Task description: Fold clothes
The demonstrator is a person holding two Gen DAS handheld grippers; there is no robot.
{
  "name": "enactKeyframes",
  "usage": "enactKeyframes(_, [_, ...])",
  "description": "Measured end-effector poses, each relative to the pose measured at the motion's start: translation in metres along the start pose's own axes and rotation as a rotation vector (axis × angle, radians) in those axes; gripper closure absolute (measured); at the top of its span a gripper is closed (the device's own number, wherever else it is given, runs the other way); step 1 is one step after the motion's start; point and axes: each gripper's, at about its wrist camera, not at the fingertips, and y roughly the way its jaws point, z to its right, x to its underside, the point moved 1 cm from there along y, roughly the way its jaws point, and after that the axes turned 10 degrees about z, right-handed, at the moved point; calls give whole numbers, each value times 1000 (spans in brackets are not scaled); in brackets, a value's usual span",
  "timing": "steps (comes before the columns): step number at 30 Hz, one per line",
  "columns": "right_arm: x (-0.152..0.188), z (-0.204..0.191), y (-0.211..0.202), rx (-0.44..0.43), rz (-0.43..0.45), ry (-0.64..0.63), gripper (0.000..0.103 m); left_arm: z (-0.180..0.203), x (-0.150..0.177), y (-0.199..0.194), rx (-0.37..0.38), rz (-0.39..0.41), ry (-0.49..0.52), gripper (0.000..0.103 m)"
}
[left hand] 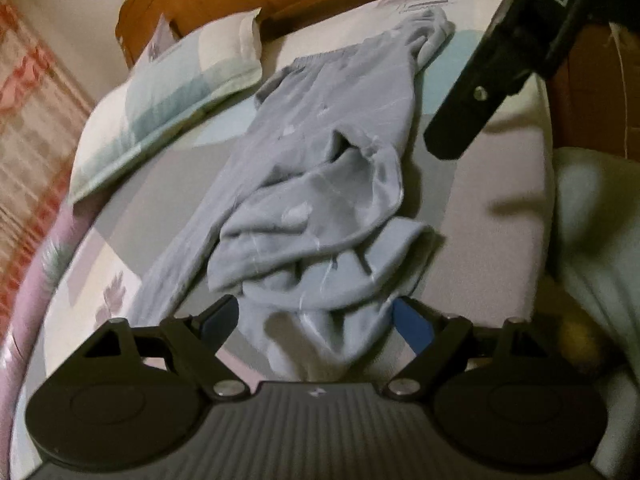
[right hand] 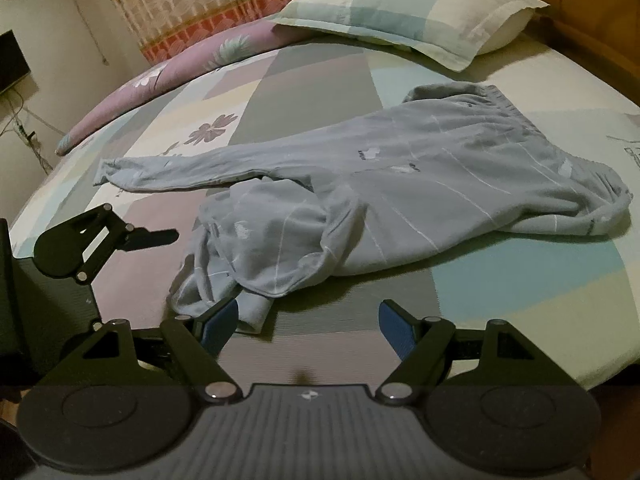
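Because the pale blue-grey garment (right hand: 400, 184) lies spread and rumpled across the patchwork bedsheet (right hand: 304, 76) rather than stacked or squared, I judge there is folding left to do on it, though I cannot tell from this alone how much has been arranged. It looks like a pair of soft trousers: an elastic waistband sits toward the headboard end, one leg stretches out flat and thin to the side, and the other is bunched into a crumpled heap at the near edge. A pillow (right hand: 404, 4) rests beyond it, well apart from the cloth. My left gripper (left hand: 316, 320) is low over the near edge, pointing along the garment's length, its blue-padded fingers (left hand: 412, 326) spread wide with the bunched leg end lying in the gap between them; nothing is pinched, and I cannot tell whether the pads touch the fabric. My right gripper (right hand: 308, 324) comes in from the side of the bed, level and close to the sheet, its fingers (right hand: 396, 330) equally wide apart and holding nothing; the left pad sits just beside the crumpled cuff, while bare sheet fills the gap. From the right view, the left tool shows as a dark linkage beside the heap. Both seem posed to take hold of that bunched end.
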Motion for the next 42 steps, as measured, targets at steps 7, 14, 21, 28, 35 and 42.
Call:
enactKeyframes(7, [0, 9, -2, 4, 5, 18, 22, -35, 2, 3, -86, -17, -154, 16])
enactKeyframes(14, [1, 5, 5, -8, -14, 15, 22, -97, 39, 5, -234, -118, -277, 16])
enactKeyframes(21, [0, -7, 11, -29, -33, -10, 22, -125, 59, -13, -245, -126, -357, 19])
enactKeyframes(28, [2, -19, 21, -51, -55, -29, 22, -100, 44, -42, -44, -15, -426, 19])
enactKeyframes(35, [3, -20, 17, -48, -52, -33, 22, -66, 39, 6, 50, -58, -488, 69])
enactKeyframes(42, [3, -13, 9, -21, -39, -16, 22, -75, 34, -5, 50, 5, -553, 97])
